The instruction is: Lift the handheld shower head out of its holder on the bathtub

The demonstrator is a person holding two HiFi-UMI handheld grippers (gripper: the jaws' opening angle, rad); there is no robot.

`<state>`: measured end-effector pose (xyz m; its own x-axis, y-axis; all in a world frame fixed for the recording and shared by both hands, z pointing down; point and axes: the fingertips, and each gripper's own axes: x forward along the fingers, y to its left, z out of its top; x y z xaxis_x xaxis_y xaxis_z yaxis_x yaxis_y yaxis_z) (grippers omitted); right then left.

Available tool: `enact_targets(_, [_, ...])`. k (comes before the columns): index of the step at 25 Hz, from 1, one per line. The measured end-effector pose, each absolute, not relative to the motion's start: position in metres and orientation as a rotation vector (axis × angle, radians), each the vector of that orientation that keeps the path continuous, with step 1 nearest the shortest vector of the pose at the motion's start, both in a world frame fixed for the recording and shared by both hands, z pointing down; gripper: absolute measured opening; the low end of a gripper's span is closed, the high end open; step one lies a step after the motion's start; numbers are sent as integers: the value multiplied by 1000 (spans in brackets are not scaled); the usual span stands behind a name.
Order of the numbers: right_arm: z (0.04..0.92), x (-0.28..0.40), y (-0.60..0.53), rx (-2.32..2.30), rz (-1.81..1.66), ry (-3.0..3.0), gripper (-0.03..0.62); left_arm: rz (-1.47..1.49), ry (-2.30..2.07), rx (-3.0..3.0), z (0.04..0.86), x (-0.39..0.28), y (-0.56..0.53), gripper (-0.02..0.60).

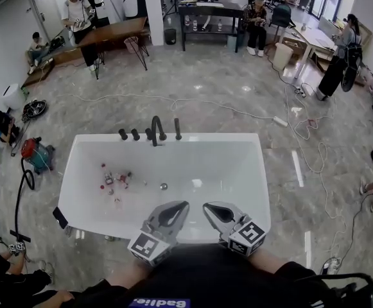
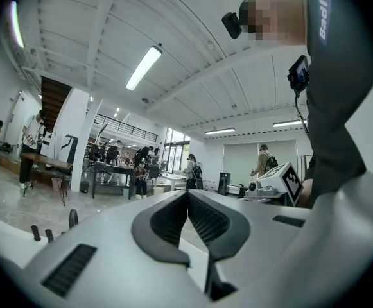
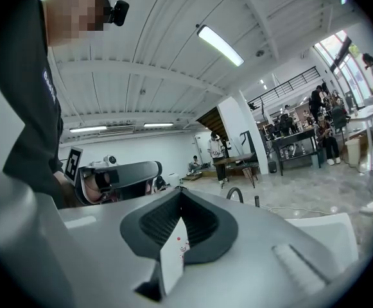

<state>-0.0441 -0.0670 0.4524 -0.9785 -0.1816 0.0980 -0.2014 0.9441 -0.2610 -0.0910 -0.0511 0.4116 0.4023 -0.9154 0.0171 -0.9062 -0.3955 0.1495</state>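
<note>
Two closed tools, nothing held: the left hand-held gripper has its pads pressed together with no gap at the tips, and the right hand-held gripper looks the same. Both hang over the near rim of the bathtub. The shower head stands upright in its holder on the far rim, just right of the curved spout and the knobs, well apart from both tools.

It looks like a slim, dark, rigid stick, probably smooth metal or plated plastic, so likely slippery between the pads and not heavy. A hose may trail below the rim and drag on it, though none shows. The best hold seems to be across the shaft at mid-height, jaws level, with the lift going straight up along the holder's line.
</note>
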Motion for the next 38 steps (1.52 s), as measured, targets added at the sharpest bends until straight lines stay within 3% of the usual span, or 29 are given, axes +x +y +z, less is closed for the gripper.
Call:
enact_targets(10, [460,8,-92,248,459,-3041,2,-11,-1738,2456,412,-57,-87,9])
enact_targets(14, [469,14,-94,237,473,-3020,2,21,-1761,2455,413,-62,-100,61])
enact_targets(26, [471,-31,-102,312,490,-2991,2,293,-1795,2571,413,-152,-157,127])
enact_targets(38, [488,-66,-119,441,544,-2943,2,509,-1761,2648,436,-218,-238,137])
